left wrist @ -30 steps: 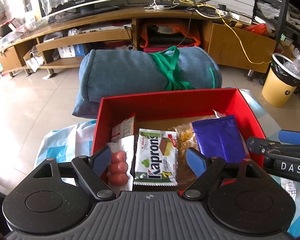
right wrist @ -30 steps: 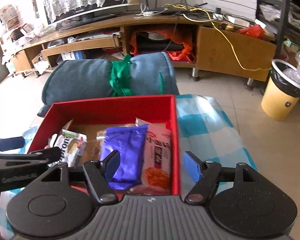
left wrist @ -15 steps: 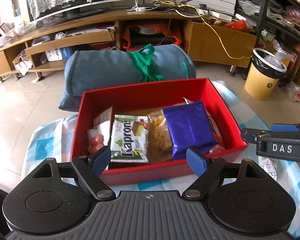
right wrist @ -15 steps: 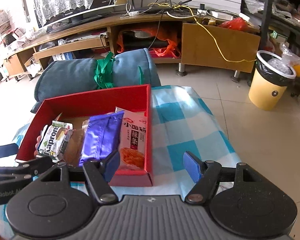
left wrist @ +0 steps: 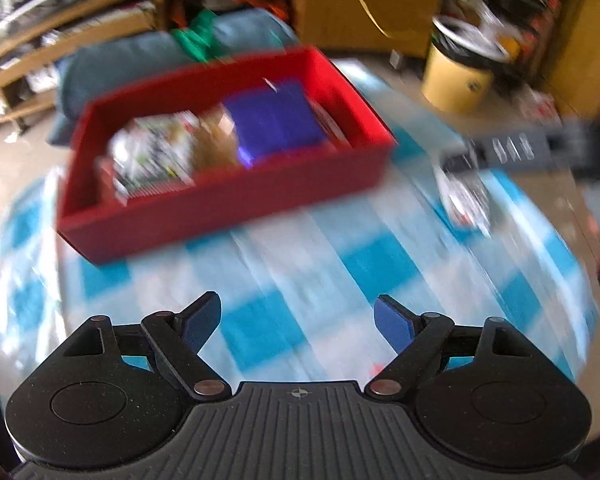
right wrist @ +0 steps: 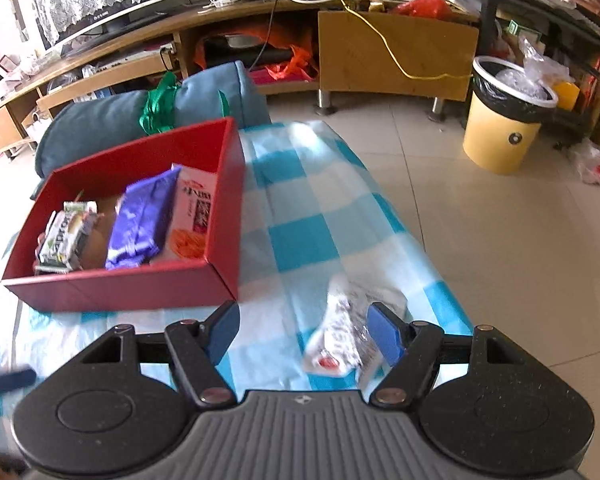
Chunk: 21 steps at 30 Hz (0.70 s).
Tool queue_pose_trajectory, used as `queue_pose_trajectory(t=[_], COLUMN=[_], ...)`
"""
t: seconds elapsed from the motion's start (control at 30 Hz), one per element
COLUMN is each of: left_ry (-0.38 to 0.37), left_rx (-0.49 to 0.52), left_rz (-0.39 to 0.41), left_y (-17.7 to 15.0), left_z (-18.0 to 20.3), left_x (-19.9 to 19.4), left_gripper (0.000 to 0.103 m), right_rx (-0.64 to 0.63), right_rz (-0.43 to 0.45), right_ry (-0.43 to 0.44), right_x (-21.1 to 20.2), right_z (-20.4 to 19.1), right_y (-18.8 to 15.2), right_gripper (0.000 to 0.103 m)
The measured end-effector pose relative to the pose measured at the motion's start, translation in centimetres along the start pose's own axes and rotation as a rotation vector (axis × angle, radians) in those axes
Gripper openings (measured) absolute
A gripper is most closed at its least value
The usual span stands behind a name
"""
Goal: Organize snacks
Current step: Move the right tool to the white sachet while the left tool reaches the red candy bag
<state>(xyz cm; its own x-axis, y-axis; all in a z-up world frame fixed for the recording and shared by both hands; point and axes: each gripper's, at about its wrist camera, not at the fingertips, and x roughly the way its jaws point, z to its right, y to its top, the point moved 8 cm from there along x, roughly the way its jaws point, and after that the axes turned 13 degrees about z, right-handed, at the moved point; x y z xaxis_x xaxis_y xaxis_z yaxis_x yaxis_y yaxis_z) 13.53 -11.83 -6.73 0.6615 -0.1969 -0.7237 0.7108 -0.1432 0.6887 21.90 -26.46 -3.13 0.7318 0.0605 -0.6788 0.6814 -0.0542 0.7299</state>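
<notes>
A red box [right wrist: 120,288] is seen on a blue-and-white checked cloth [right wrist: 300,240], and every place below is given from that box. Inside it, snack packs are stacked side by side: a green-and-white Kapron wafer pack [right wrist: 66,232] near the left wall, a brownish clear packet [right wrist: 96,240] next to it, a purple foil pack [right wrist: 140,224] beside that, and a white-and-orange noodle snack pack [right wrist: 192,220] leaning against the right wall. In the left wrist view the same box [left wrist: 228,208] and purple pack [left wrist: 274,120] are blurred.

Outside the box, to its right and nearer the camera, a crinkled white-and-silver snack wrapper [right wrist: 340,336] is lying on the cloth. The right gripper [right wrist: 304,332] is held over it with its jaws partly apart; the wrapper is seen between the blue pads, close to the right-hand pad, but whether it is touched cannot be told, and no grip is shown.

The left gripper [left wrist: 298,320] is held over bare cloth in front of the box, its jaws standing wide with nothing between them.

Behind the box a rolled blue cushion [right wrist: 112,128] tied with a green strap is seen, and further right a yellow bin [right wrist: 500,136] stands on the floor.
</notes>
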Motion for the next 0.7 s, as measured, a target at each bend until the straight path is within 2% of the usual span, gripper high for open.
queue_pose_trajectory(t=[0.2,0.3,0.37,0.53,0.7], left_ry=[-0.108,-0.11,-0.11,-0.119,-0.13], left_rx=[0.024,0.04,0.035,0.036,0.044], left_rz=[-0.134,-0.172,-0.178,-0.2,-0.187], left_y=[-4.6,-6.1,-6.5,-7.0,-6.9], left_z=[3.9,5.1,5.4,6.1,6.3], left_x=[0.4,1.0,1.3,1.8,1.5], left_gripper=[0.088,0.088,0.094,0.095,0.096], right_rx=[0.0,0.013,0.026,0.081,0.12], right_rz=[-0.021,-0.031,-0.035,-0.044,-0.075], right_ry=[-0.003,-0.01,-0.015,-0.023,-0.02], right_x=[-0.5,-0.4,-0.3,0.1,1.7], right_z=[1.0,1.9,2.6,4.1,4.6], right_y=[-1.0,-1.3,-1.3,-1.0,-0.8], right_gripper=[0.066,0.066,0.066,0.066,0.07])
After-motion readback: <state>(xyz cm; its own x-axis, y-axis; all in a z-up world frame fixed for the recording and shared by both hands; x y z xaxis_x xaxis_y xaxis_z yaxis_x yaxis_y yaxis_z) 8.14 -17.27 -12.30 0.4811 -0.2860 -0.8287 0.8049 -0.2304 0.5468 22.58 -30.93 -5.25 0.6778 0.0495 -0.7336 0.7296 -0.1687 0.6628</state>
